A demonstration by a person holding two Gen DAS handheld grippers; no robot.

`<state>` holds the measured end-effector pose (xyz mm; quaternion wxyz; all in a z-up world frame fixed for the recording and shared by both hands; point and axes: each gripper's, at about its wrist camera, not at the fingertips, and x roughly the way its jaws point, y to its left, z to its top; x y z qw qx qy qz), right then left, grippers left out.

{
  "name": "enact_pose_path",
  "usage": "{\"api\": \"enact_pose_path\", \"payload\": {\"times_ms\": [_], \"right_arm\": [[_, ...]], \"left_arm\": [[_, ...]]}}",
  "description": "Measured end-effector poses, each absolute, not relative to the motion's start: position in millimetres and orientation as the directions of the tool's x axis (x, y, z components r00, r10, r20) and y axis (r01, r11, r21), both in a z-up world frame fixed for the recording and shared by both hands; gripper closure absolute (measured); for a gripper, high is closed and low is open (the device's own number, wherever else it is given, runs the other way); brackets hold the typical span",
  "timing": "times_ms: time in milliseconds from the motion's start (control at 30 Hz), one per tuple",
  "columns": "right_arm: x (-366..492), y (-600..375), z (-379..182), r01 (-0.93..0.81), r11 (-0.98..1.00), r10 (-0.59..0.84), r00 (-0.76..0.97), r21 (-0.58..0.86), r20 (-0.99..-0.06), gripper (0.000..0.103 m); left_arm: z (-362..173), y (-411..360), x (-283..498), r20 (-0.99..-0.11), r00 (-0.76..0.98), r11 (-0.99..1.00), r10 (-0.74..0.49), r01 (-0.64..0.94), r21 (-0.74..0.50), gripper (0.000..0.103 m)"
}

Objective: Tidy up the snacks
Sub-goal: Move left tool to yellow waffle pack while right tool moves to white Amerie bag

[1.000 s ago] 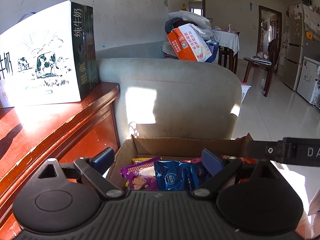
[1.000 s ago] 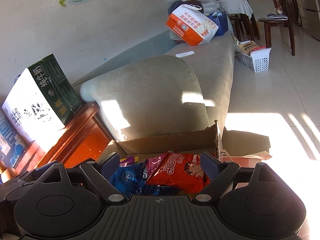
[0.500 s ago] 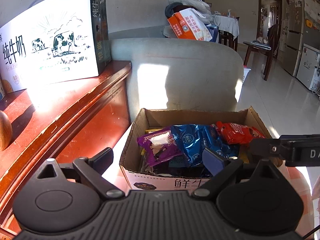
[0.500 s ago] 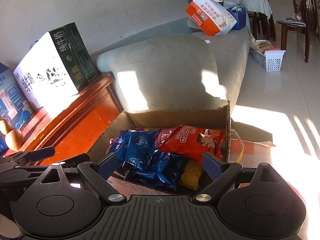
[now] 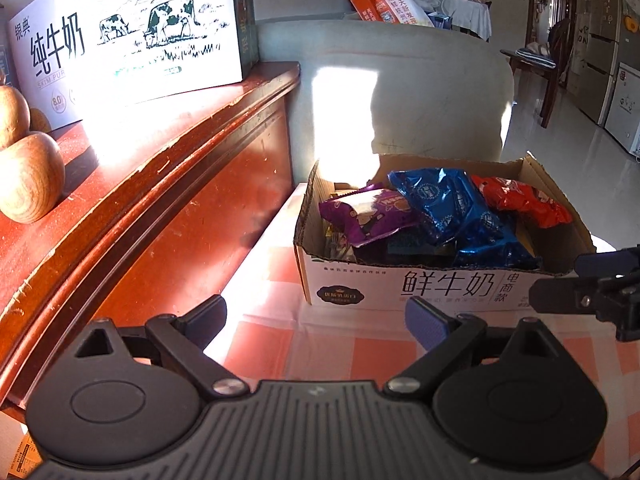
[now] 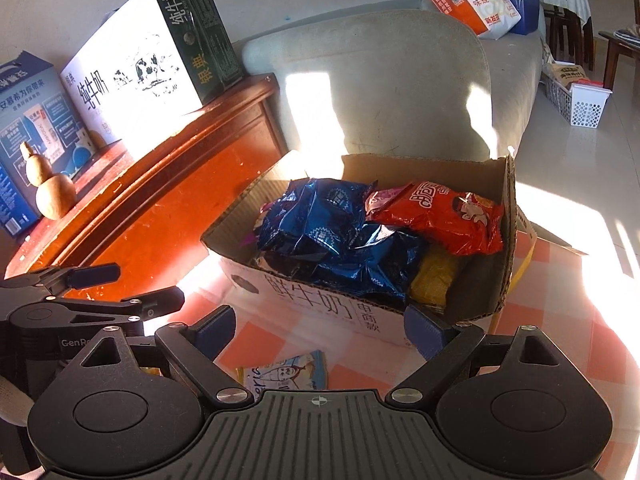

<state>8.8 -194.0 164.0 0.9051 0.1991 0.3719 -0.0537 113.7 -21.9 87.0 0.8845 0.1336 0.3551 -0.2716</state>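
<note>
An open corrugated cardboard box (image 5: 432, 284) sits on a pink-and-white checked tablecloth (image 5: 320, 344), filled with crinkly foil snack bags: a purple bag (image 5: 368, 216), a shiny blue bag (image 5: 444, 204), a red bag (image 6: 440, 216) and a yellow packet (image 6: 434, 276). A flat printed packet (image 6: 286, 372) lies on the cloth just in front of the box. The left gripper (image 5: 316, 316) and right gripper (image 6: 318, 328) hover before the box, jaws spread wide and empty. A glossy red wooden cabinet (image 5: 160, 184) beside it bears a rectangular milk carton (image 5: 132, 36) and a smooth wooden gourd (image 6: 50, 186).
</note>
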Motion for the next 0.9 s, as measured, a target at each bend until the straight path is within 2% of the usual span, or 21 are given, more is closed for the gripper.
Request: {"api": "enact_pose_path", "payload": {"times_ms": [367,667,900], "right_arm": [[15.9,-178.9,133.7,0.236,0.900,0.147,0.628,0.367,-0.764,0.010],[30.8,-161.6,112.9,0.221,0.922,0.148,0.556,0.317,-0.818,0.010],[40.9,-145.3,99.3,0.197,0.945,0.128,0.514,0.261,-0.848,0.010]], "left_arm": [[51.3,-0.3,108.6,-0.755,0.530,0.741,-0.385,0.665,0.090,0.008],[18.6,6.5,101.5,-0.794,0.471,0.617,-0.385,0.771,0.158,0.008],[5.2,9.9,106.9,-0.796,0.439,0.586,-0.416,0.799,0.134,0.008]]}}
